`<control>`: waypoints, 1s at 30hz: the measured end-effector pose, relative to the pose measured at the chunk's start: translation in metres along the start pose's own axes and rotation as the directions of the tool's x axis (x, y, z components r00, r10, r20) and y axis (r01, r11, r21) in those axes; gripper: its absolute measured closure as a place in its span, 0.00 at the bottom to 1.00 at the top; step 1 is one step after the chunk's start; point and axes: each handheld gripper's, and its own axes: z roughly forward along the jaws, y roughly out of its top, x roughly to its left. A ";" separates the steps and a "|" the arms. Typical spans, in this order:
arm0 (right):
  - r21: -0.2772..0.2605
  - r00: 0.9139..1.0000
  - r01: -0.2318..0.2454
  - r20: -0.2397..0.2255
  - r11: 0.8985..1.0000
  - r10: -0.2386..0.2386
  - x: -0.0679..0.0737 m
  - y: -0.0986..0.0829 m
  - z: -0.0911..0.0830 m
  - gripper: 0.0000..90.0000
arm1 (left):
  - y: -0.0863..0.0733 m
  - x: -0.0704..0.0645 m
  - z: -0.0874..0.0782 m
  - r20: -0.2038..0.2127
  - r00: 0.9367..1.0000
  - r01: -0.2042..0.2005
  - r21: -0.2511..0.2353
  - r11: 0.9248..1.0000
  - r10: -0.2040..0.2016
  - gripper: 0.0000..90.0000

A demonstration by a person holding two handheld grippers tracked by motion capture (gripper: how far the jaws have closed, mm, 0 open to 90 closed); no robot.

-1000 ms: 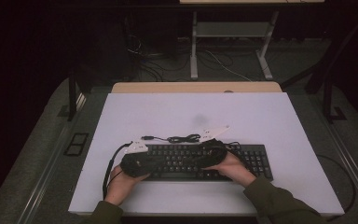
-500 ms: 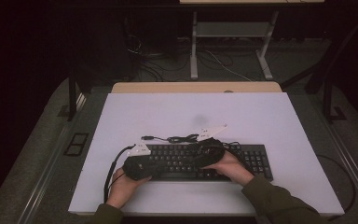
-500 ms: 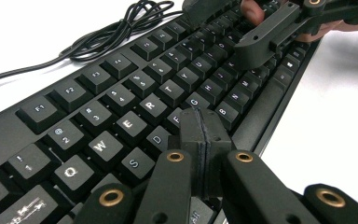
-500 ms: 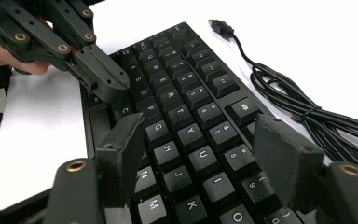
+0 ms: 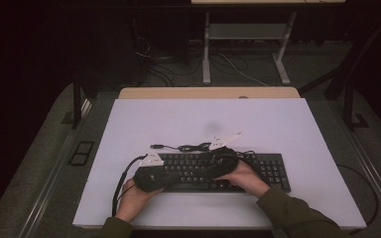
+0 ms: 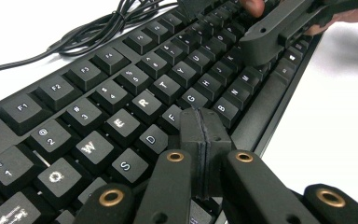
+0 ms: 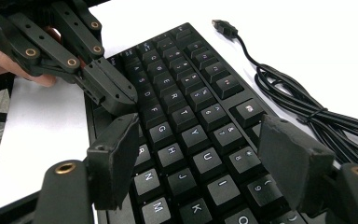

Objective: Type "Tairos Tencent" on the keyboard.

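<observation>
**Both grippers poised over the keyboard's letter rows**

The left gripper (image 6: pixel 200 140) has its fingers pressed flat together with nothing between them, the joined tip resting on or just above the keys near F and G. From here it reads as a poking tool for pressing a key; whether it is actually pushing one down cannot be told. The right gripper (image 7: pixel 205 158) has its fingers spread wide, hovering above the H, J, U and Y keys without gripping anything. Each gripper also shows in the other's view, so the two tips are near one another over the middle-left of the board.

The black keyboard (image 5: pixel 228 171) lies flat on the white surface (image 5: pixel 278 124), towards the person's edge and just right of centre. Its cable (image 7: pixel 303 112) is bundled beside the far edge, and the USB plug (image 7: pixel 223 25) lies loose on the surface, unplugged.

The step in hand looks like key pressing with the closed left tip. The next move probably calls for a short, straight push onto a single keycap, centred so the neighbours stay untouched, while the right gripper either holds clear or narrows its fingers to press in turn.
</observation>
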 end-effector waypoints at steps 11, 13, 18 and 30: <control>-0.004 1.000 0.001 0.002 1.000 -0.001 0.000 0.000 0.000 0.32 | 0.000 -0.002 0.001 -0.008 1.000 -0.016 0.013 1.000 0.016 0.99; -0.006 1.000 -0.001 0.002 1.000 0.001 0.000 0.000 0.000 0.32 | 0.001 -0.001 0.000 -0.003 1.000 -0.013 0.001 1.000 0.013 0.99; -0.007 1.000 -0.001 0.002 1.000 0.001 0.000 0.000 -0.002 0.32 | 0.001 -0.001 -0.002 -0.010 1.000 -0.012 0.001 1.000 0.012 0.99; -0.012 1.000 -0.011 0.022 1.000 0.011 -0.001 -0.002 -0.009 0.31 | 0.006 0.003 -0.004 -0.014 1.000 -0.023 -0.011 1.000 0.023 0.99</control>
